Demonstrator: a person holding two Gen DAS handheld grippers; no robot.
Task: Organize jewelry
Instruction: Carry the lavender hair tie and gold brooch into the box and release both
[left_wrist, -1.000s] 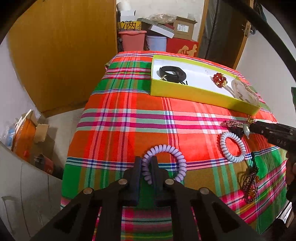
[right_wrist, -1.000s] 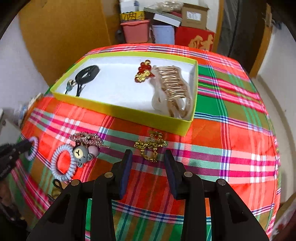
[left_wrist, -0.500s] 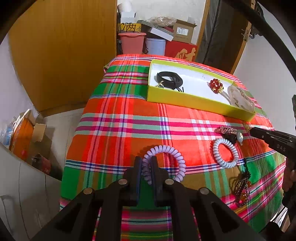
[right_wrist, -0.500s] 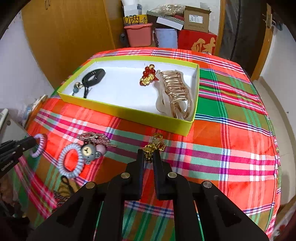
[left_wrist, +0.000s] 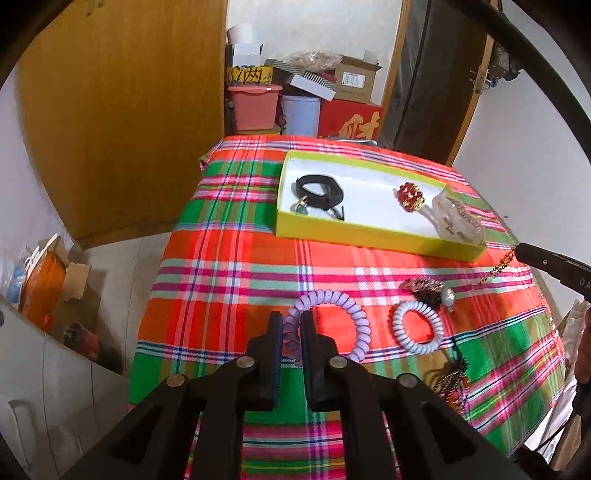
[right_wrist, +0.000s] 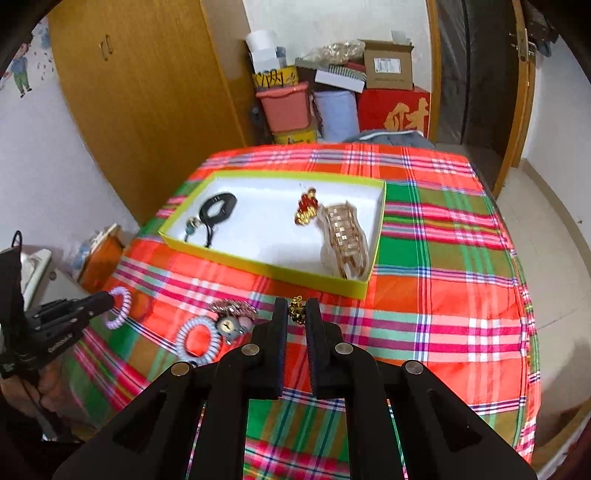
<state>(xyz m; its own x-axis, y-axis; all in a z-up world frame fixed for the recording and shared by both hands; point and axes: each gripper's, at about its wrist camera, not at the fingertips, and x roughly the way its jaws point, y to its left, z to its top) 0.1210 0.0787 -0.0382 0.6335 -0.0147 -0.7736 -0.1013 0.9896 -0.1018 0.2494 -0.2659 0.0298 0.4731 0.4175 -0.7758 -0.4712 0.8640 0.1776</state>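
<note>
Plaid cloth covers the bench, where the left claw pinches a purple coil band and the right claw grips a gold chain, the yellow box lying just ahead of the right.

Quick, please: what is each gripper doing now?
Left gripper: shut on the purple spiral hair tie.
Right gripper: shut on the gold chain ornament.
</note>
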